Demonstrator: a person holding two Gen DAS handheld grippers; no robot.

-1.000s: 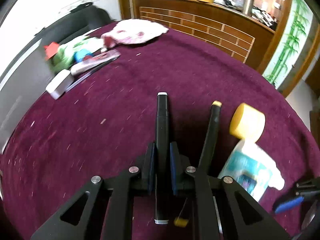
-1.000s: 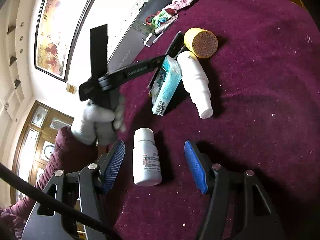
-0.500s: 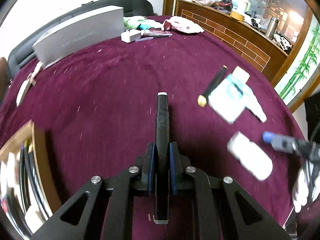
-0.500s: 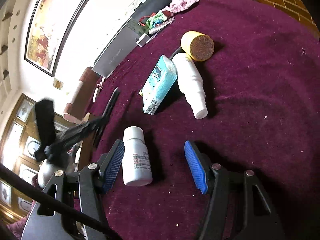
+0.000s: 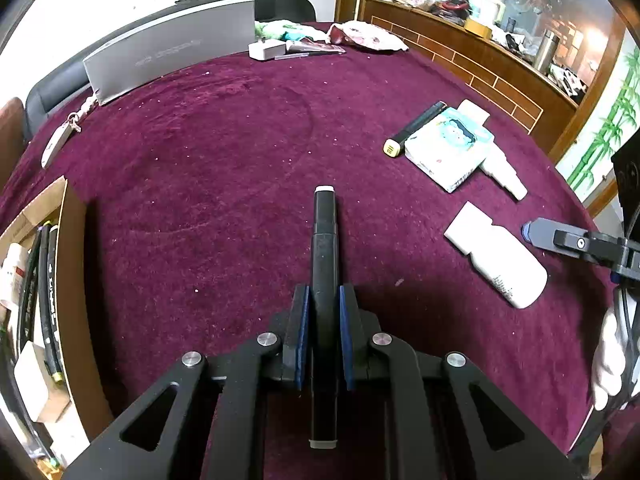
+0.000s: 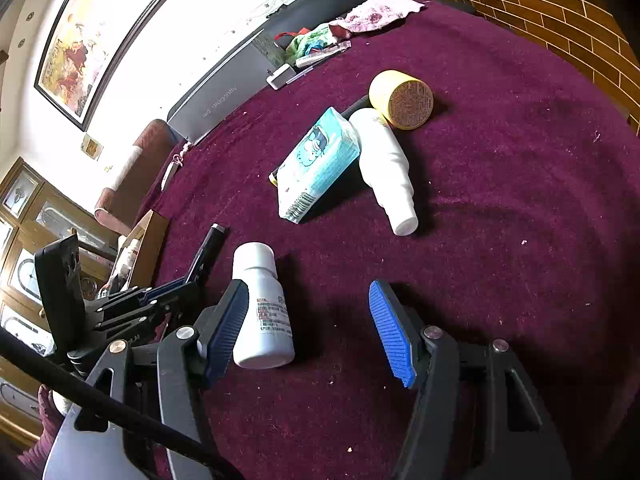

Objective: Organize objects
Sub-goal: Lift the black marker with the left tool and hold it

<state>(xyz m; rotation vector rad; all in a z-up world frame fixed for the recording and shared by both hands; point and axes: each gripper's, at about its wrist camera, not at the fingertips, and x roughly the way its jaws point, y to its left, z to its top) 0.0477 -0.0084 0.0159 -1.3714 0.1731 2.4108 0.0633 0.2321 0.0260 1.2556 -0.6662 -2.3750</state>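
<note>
My left gripper (image 5: 324, 300) is shut on a black marker (image 5: 325, 240), held above the purple tablecloth. An open cardboard box (image 5: 60, 240) with markers and a small bottle inside sits at the left edge. In the right wrist view my right gripper (image 6: 308, 304) is open, low over the cloth. A white pill bottle (image 6: 262, 308) lies between its fingers, close to the left pad. Farther off lie a tissue pack (image 6: 320, 160), a white spray bottle (image 6: 386, 164), a yellow jar (image 6: 402, 100) and a yellow-capped marker (image 5: 416, 128). The left gripper (image 6: 192, 276) also shows there.
A grey flat case (image 5: 172, 60) leans at the table's far edge, with a white charger (image 5: 266, 49), a patterned cloth (image 5: 368, 36) and green items beside it. A key fob (image 5: 56, 144) lies at the left. A brick-patterned wooden counter (image 5: 500, 76) stands beyond the table.
My left gripper has swung left with the black marker, away from the tissue pack group, bringing the cardboard box into view. The right gripper stays around the white pill bottle, slightly turned.
</note>
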